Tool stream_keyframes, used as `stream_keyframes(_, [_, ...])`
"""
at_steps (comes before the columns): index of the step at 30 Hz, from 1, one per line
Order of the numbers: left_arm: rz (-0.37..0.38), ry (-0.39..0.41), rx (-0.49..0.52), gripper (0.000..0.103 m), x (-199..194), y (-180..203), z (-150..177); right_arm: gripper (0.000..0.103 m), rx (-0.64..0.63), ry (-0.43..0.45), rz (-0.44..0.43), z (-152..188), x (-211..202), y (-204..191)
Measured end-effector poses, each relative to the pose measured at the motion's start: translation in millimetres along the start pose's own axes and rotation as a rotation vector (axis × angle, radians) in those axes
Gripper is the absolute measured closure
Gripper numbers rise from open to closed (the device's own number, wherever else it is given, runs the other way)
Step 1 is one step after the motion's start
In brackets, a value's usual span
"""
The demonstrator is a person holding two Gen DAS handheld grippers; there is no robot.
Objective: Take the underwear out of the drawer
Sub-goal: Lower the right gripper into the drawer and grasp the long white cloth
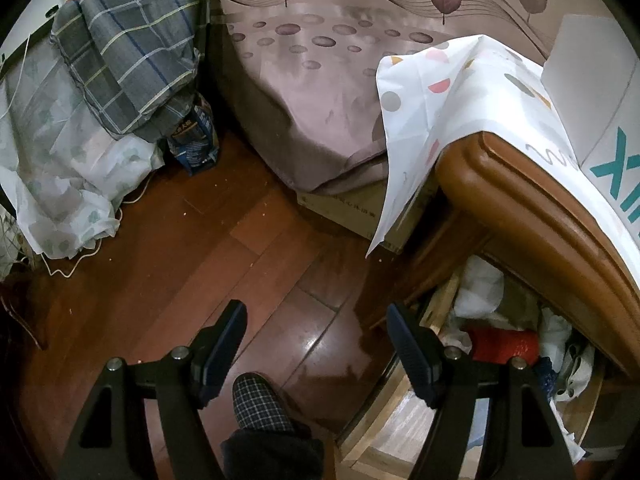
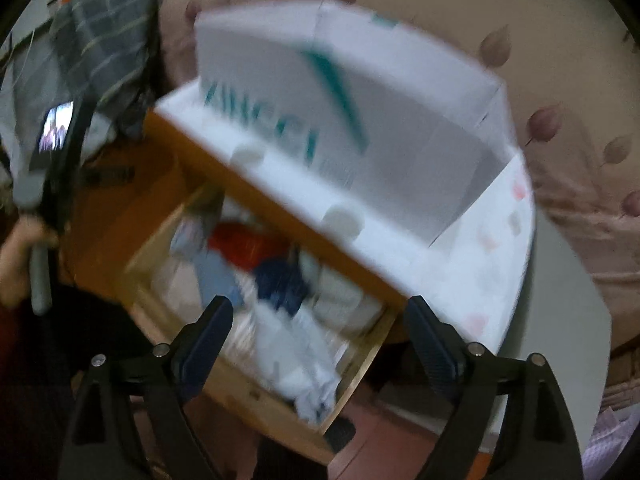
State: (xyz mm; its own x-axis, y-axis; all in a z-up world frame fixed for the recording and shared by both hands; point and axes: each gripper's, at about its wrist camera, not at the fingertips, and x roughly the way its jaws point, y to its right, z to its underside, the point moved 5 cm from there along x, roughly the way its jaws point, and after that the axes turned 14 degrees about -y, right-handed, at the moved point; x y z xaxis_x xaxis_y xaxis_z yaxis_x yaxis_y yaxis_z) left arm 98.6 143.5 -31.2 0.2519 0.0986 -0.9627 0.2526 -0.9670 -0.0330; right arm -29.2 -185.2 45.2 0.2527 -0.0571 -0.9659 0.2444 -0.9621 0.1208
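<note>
Beside bed (image 1: 320, 92), reddish wood floor (image 1: 200, 248)

Both wrist views look down, sharing the drawer (image 2: 248, 368) (right seemingly nearer).

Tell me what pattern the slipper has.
The slipper has a dark check with thin white lines, clearest in the left wrist view.
</note>
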Motion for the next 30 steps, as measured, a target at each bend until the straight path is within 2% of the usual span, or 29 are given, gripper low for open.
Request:
stream_keyframes(4, [0.005,-0.008,0.003,0.029,1.9,1.8,0.0,0.014,-0.038,-0.108,-0.039,11.9,48.7,-12.8])
stream_keyframes(8, [0.005,-0.010,0.010,0.029,2.8,5.0,0.5,0.013,-0.074,-0.179,-0.058,15.1,89.8,-23.3])
stream_keyframes(14, [-0.001,-0.013,0.059,0.029,3.9,18.5,2.4,0.013,-0.117,-0.289,-0.023,11.8,149.5,-31.4])
stream_keyframes(20, [0.001,-0.038,0.100,0.029,9.7,30.8,7.7,0.012,-0.121,-0.352,-0.035,11.5,182.1,-28.9])
stream_keyframes(25, [0.000,-0.045,0.120,0.029,12.0,36.3,9.1,0.012,-0.104,-0.448,-0.061,17.6,211.8,-26.6])
stream_keyframes(30, [-0.002,-0.058,0.140,0.029,15.5,41.8,11.1,0.012,-0.094,-0.472,-0.067,16.6,220.1,-27.7])
